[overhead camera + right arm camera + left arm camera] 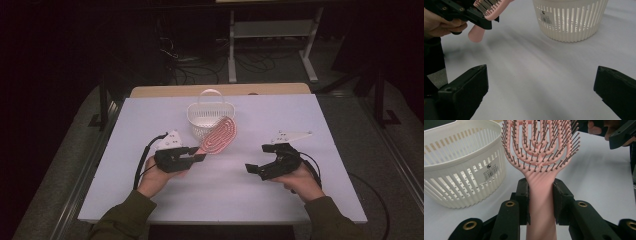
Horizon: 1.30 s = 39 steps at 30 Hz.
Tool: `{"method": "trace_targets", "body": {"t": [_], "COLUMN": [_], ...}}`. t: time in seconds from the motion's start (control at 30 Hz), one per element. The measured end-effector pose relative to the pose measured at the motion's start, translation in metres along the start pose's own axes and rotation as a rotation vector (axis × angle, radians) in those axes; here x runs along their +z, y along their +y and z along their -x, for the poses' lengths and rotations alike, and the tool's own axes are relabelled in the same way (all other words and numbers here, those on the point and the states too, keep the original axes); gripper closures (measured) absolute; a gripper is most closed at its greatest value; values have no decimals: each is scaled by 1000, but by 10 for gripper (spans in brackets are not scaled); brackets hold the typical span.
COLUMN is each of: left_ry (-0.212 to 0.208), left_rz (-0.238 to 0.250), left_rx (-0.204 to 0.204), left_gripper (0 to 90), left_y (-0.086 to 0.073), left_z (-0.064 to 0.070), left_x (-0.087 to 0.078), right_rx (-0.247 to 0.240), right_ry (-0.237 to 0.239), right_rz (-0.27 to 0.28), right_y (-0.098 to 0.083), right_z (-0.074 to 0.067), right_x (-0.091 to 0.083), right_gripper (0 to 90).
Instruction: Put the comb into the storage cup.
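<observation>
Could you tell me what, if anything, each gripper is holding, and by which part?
The left gripper clamps the pink plastic bristle hairbrush by its handle, just below the head. The right gripper stands open, holding nothing.

The high view looks forward and down from above the person's side onto the whole table (300, 200). The left gripper view sits close behind its jaws, facing the basket (461, 170) at 10 o'clock. The right gripper view looks low across the table, with that basket (570, 20) at 1 o'clock.

Smooth pink plastic hairbrush (541, 157), slatted white plastic basket (464, 170), matt black fingers (522, 197), matt white table (280, 190)
</observation>
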<state>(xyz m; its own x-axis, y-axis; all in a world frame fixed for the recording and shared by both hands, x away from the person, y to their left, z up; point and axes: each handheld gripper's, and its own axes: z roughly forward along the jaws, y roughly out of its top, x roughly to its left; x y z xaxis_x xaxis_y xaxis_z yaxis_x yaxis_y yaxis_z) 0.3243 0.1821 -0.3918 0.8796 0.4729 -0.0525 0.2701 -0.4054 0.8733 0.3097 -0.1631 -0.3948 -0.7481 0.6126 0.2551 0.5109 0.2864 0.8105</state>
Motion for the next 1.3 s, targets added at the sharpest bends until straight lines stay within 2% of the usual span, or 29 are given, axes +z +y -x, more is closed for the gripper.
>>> {"method": "trace_targets", "body": {"t": [0.37,0.73,0.93,1.17,1.3], "left_ry": [14,25,35,56,53], "left_rz": [2,4,-5,-19,-13], "left_rx": [2,5,1,22,21], "left_gripper": [702,702,702,702,702], "left_y": [0,-1,-3,-4,-4], "left_z": [2,2,2,4,4], "left_x": [-1,-1,1,2,3], "right_rx": [-7,-7,-13,-16,-17], "right_ry": [34,68,84,98,106], "right_rz": [12,60,67,73,82], "right_y": [9,28,36,41,45], "right_z": [-1,-2,-1,-2,-2], "right_x": [7,12,16,19,22], "right_gripper": [0,0,0,0,0]}}
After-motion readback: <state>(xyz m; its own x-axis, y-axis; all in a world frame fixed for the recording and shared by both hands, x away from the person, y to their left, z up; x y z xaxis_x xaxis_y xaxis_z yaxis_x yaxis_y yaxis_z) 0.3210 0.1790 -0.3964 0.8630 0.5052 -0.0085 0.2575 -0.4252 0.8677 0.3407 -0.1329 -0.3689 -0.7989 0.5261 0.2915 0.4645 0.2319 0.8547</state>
